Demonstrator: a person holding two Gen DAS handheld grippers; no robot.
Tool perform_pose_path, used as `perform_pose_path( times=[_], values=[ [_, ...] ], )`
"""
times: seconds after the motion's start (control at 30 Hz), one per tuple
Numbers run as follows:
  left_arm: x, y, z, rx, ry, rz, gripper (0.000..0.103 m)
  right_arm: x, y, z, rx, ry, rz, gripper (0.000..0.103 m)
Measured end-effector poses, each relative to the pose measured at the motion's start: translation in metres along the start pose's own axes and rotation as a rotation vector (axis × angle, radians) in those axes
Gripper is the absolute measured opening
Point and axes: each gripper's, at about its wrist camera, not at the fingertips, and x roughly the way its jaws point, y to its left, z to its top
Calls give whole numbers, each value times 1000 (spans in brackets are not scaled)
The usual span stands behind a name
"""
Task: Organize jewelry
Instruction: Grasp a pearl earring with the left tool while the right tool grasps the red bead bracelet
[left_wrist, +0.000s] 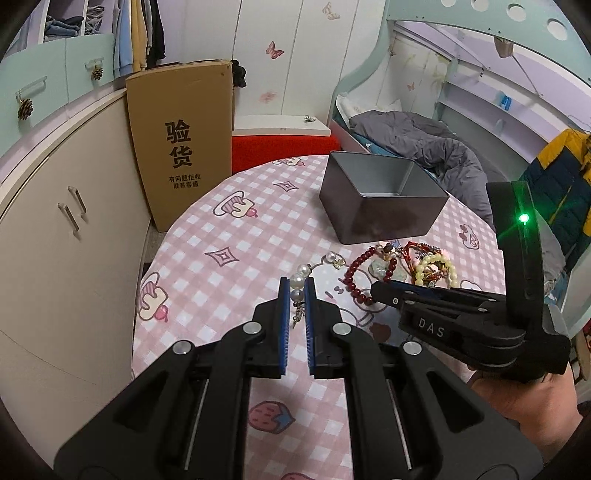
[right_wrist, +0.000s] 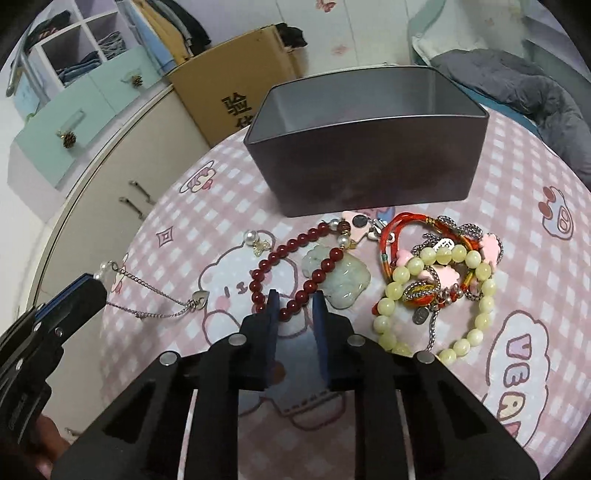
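Nearest, left tool (left_wrist: 296, 295) clamped on the pearl end of a silver chain necklace (right_wrist: 155, 301), two pearls (left_wrist: 298, 286) pinched between its blue pads (left_wrist: 283, 314), chain trailing across the pink checked counter (left_wrist: 207, 236) to a small heart charm (right_wrist: 199, 300). Just right of it, right tool (right_wrist: 295, 306) held over the near arc of a dark red bead bracelet (right_wrist: 295, 258), fingers apart, straddling the beads, contact not discernible. Inside that bracelet's loop, partly under its beads, a pale green jade pendant (right_wrist: 345, 282). Further right, tangled in one heap: a pale yellow bead bracelet (right_wrist: 476, 295), red cord bracelets (right_wrist: 391, 229), pink flower-shaped beads (right_wrist: 493, 247), silver chain links. A little beyond the red beads, a loose pearl with a gold charm (right_wrist: 255, 242). Behind the jewelry, close to the heap, an open grey metal tin (right_wrist: 369, 162), no jewelry visible inside. Past the counter's far edge, a tall cardboard box (left_wrist: 181, 147) leaning against a beige cabinet (left_wrist: 66, 221); to the right, a bed with a rumpled grey quilt (left_wrist: 413, 140).
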Motion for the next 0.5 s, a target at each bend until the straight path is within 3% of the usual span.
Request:
perform_pose_path(
  times=[0.07, 0.17, 0.23, 0.5],
  values=[
    [0, 0, 1, 1, -1, 0, 7, 2, -2, 1, 22, -11, 3, 18],
    [0, 0, 1, 0, -1, -3, 7, 6, 8, 4, -50, -30, -58, 15],
    [1, 0, 1, 3, 1, -5, 7, 7, 13, 4, -90, -36, -91, 7],
    [-7, -2, 12, 11, -20, -22, 7, -34, -11, 4, -61, -66, 85, 6]
  ],
)
